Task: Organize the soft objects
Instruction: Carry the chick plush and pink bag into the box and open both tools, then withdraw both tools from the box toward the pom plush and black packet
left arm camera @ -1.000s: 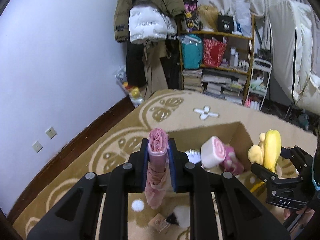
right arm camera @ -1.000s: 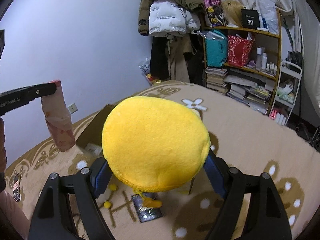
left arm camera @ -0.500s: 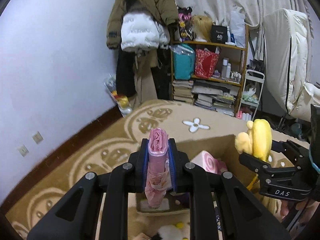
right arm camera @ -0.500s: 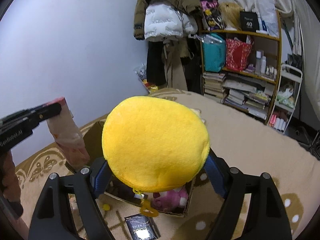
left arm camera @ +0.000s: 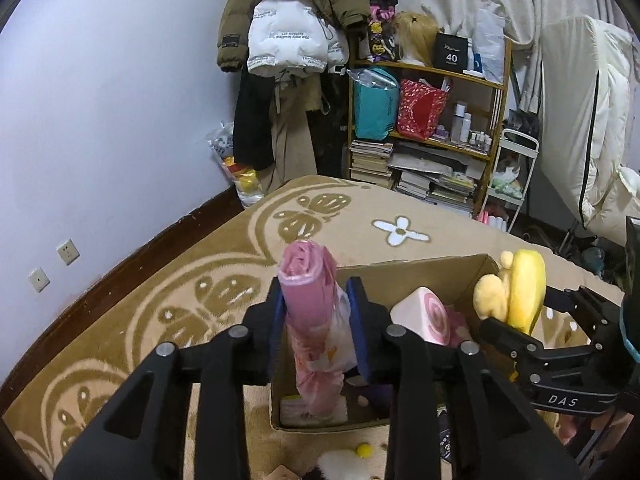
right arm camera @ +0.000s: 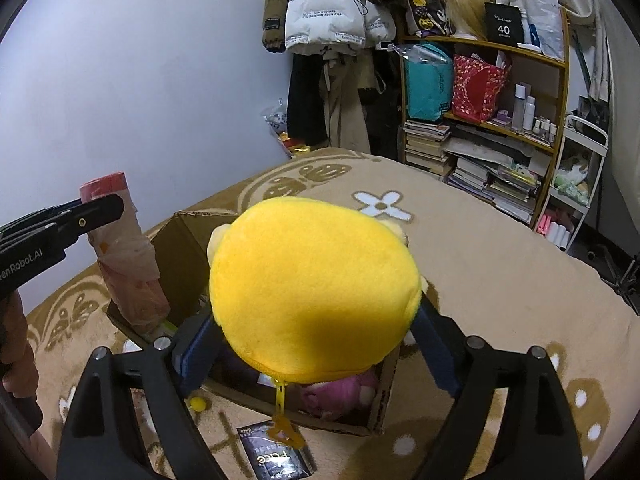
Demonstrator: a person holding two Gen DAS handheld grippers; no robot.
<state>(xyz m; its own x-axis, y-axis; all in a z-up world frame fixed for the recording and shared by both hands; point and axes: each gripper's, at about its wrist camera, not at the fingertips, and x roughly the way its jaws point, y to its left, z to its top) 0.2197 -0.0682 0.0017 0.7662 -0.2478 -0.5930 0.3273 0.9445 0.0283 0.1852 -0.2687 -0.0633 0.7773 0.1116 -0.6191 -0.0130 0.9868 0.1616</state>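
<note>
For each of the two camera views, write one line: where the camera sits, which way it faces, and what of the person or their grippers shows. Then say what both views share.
Left wrist: sits on the left gripper, looks forward and down over the box; pink bundle between the pads, right gripper at right.
Right wrist: sits on the right gripper, same direction; yellow plush fills its jaws, left gripper and a sleeve at left.
Shared: box, bundle, plush, rug, bookshelf.

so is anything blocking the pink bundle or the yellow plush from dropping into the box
Nothing visible blocks them. The pink bundle hangs in the left tool, whose jaws have just been opening, over the cardboard box. The yellow plush in the right tool is above it too; toys inside leave room.
</note>
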